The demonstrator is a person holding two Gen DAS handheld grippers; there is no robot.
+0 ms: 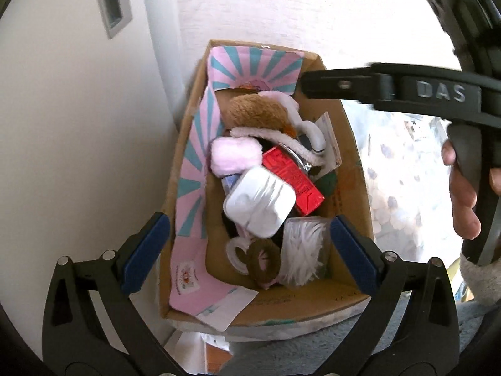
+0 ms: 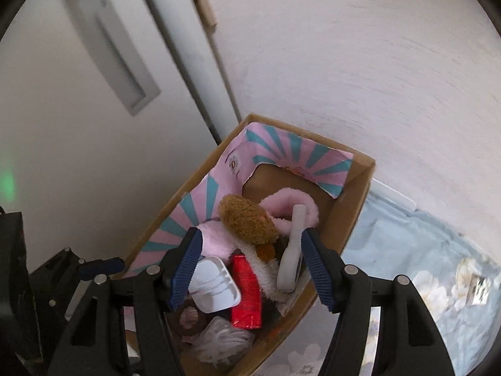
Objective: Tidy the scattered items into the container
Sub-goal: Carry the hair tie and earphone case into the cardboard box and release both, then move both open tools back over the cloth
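I am looking along my left gripper [image 1: 250,247]: matte black plastic linkage arms with round silver screw heads and ribbed dark blue pads. My right gripper [image 2: 250,269] is showing the same build, its black arm embossed "DAS". A fuzzy grey sleeve [image 1: 479,282] is covering my right wrist

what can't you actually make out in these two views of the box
- Bottom of the cardboard box: hidden in both views by the piled items.
- Dark thing under the white case: left wrist view, covered by the case and the red carton.
- Near corner of the box: right wrist view, blocked by the right gripper, whose open jaws are empty.
- Shiny small thing on the floral cloth: too blurred to identify.
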